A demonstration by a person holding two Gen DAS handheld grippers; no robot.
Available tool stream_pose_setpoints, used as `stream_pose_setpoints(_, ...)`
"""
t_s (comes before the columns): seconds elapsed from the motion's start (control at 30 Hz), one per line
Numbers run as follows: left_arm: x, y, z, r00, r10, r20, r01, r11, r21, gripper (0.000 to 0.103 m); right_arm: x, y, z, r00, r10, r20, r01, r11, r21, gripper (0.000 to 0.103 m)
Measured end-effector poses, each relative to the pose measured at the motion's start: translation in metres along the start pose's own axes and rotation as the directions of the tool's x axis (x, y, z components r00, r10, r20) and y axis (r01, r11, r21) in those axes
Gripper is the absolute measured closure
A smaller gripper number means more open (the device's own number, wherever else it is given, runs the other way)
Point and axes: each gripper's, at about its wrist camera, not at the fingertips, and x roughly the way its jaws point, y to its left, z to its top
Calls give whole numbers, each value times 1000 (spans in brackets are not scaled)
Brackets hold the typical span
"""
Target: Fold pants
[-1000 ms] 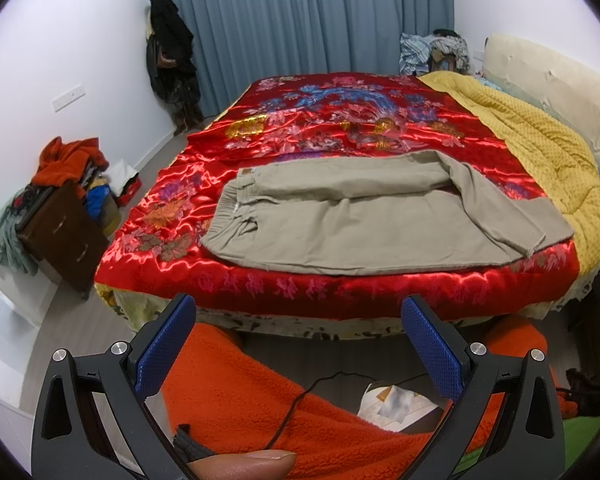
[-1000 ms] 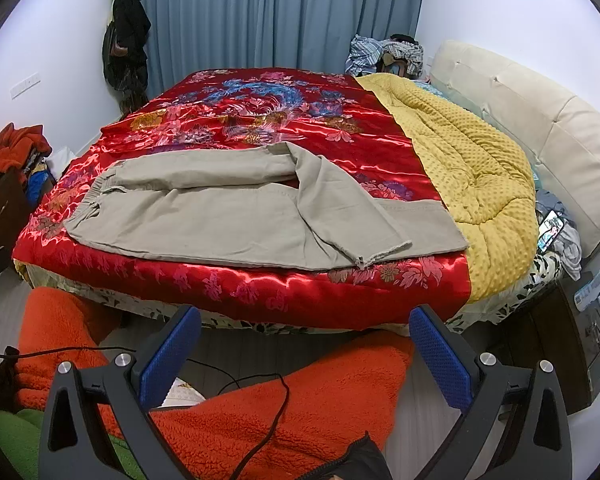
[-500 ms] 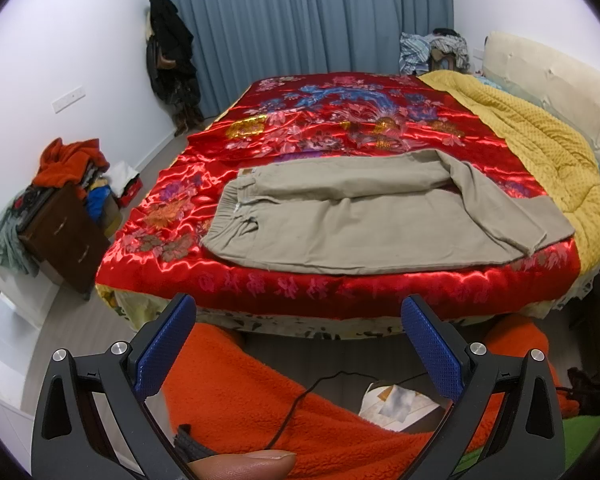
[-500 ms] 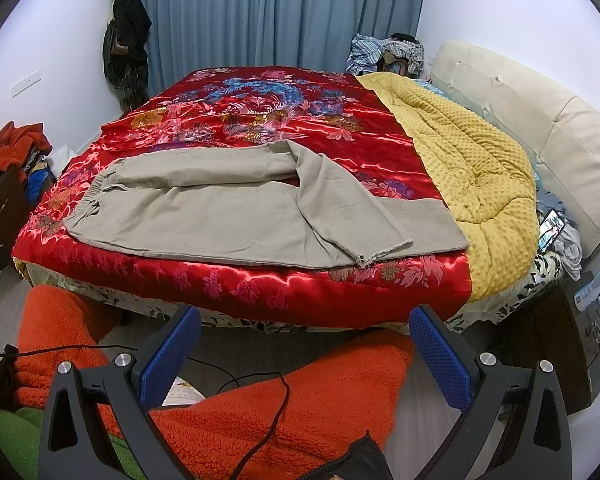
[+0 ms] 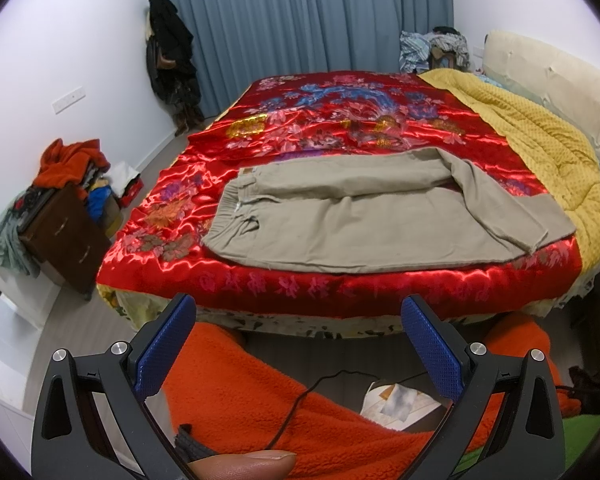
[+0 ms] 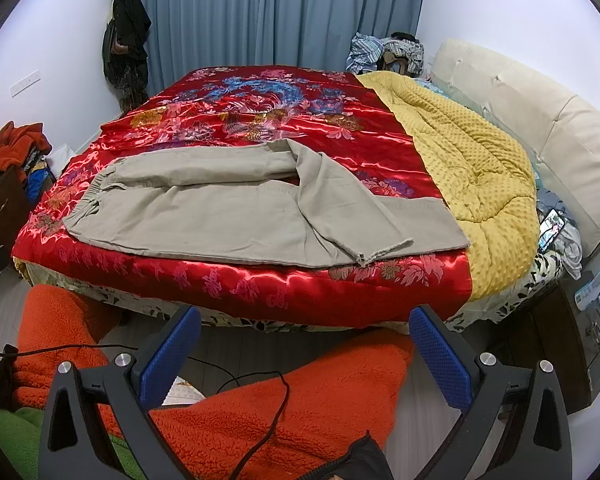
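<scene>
I'm seeing almost nothing shifting over this last second: the pants (image 5: pixel 380 216) are sitting a touch lower in the left wrist view, so my left gripper (image 5: pixel 300 354) is tilting up ever so slightly. In the right wrist view the pants (image 6: pixel 240 212) are drifting up a hair, meaning my right gripper (image 6: pixel 304 360) is dipping a little.

Right claw (image 6: pixel 304 350) gapes wide, empty — beige pants (image 6: pixel 236 216) lie on the red bedspread (image 6: pixel 260 120).
</scene>
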Motion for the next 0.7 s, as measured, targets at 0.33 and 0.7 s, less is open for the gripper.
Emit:
stream_pose_setpoints(0.33,0,0,0,1000,2,-1,-2,1000,3,1,1,0,-1,1000,0,-1,0,1000,0,0)
stream_pose_setpoints(0.7,1,2,1,1000,3,-2,-3,1000,4,1,1,0,-1,1000,-4,-3,4,1000,-1,0)
